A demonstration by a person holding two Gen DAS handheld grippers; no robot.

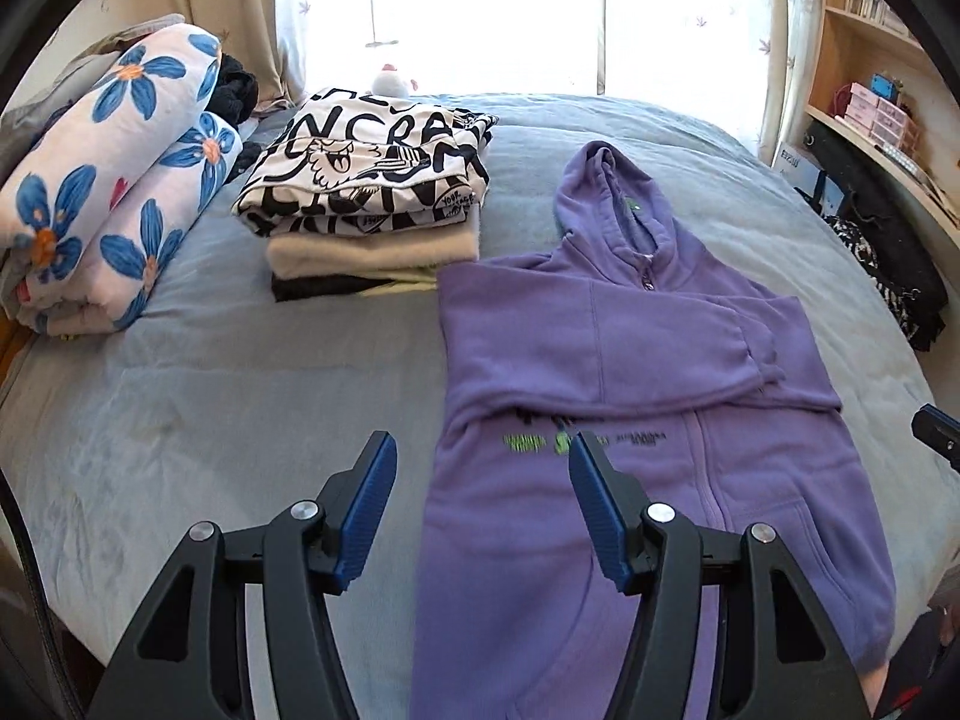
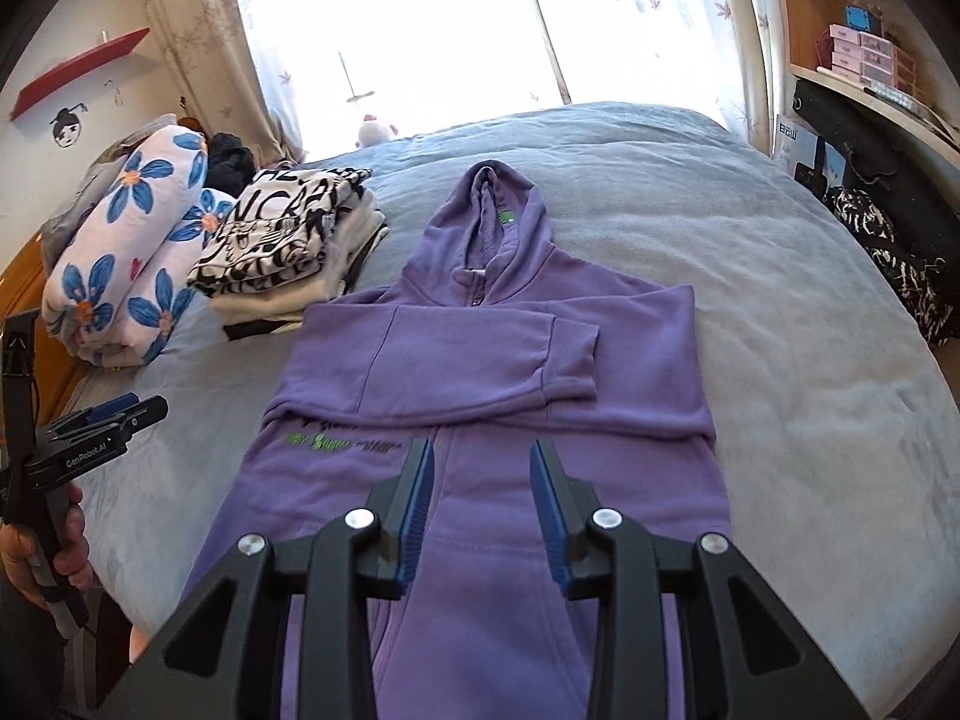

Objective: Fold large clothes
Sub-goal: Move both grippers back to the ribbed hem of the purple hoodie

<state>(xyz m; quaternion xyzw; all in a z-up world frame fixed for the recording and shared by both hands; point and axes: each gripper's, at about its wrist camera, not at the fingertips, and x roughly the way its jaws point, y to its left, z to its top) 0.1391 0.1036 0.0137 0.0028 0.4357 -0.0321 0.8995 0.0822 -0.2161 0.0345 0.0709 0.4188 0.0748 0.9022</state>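
Note:
A purple zip hoodie (image 1: 660,348) (image 2: 480,360) lies front up on the blue-grey bed (image 1: 210,390) (image 2: 810,390). Its hood points toward the window and both sleeves are folded across the chest. My left gripper (image 1: 483,450) hangs above the hoodie's left edge, open, with nothing between its blue pads; it also shows at the left of the right wrist view (image 2: 108,414), held by a hand. My right gripper (image 2: 483,450) hovers over the lower middle of the hoodie near the zip, open and empty. Only its tip (image 1: 936,432) shows in the left wrist view.
A stack of folded clothes (image 1: 372,192) (image 2: 282,240) topped by a black-and-white print sits left of the hoodie. A rolled floral quilt (image 1: 108,198) (image 2: 120,252) lies further left. Shelves (image 1: 870,90) and a dark patterned bag (image 1: 888,252) border the bed's right side.

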